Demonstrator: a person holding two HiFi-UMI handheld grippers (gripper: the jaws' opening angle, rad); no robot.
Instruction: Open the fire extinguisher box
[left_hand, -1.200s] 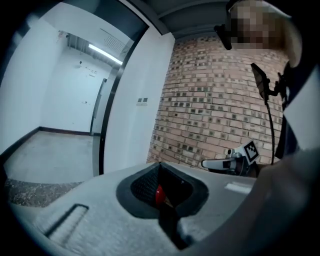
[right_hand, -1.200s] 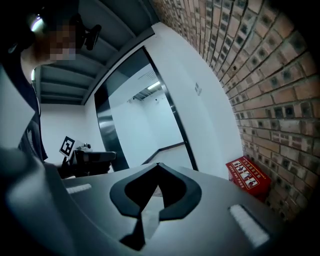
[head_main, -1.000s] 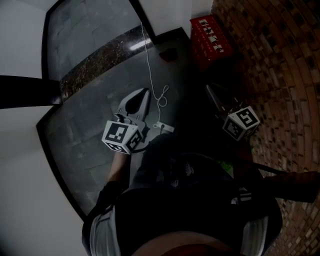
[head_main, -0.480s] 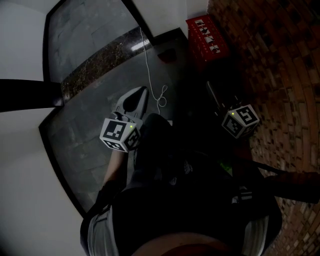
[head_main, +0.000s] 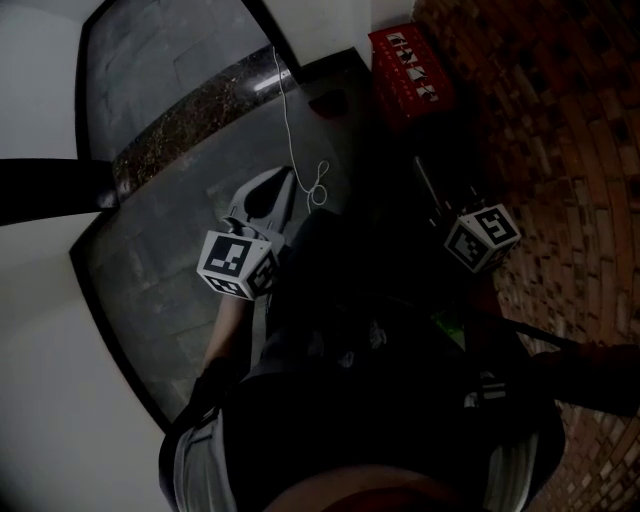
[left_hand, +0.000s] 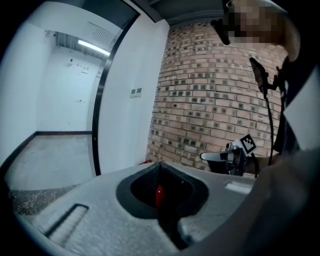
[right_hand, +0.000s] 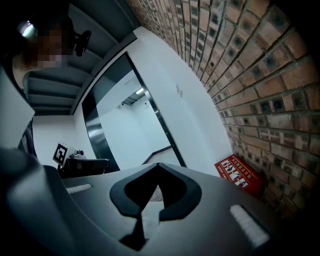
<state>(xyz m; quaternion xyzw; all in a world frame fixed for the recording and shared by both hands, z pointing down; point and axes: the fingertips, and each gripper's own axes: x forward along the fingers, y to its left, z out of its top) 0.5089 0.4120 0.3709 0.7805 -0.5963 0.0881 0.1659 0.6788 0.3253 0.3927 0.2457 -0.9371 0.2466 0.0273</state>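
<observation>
By the brick wall (right_hand: 260, 75), fire extinguisher box (right_hand: 239, 176) well ahead of left gripper (left_hand: 160, 166) and right gripper (right_hand: 158, 166), jaws closed, empty.

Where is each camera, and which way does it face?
Head view: on the head, facing down; torso, left gripper, right gripper show.
Left gripper view: on that gripper, facing the brick wall; shut jaws show.
Right gripper view: on that gripper, facing white walls; shut jaws show.
Shared: red box, in head and right gripper views.
</observation>
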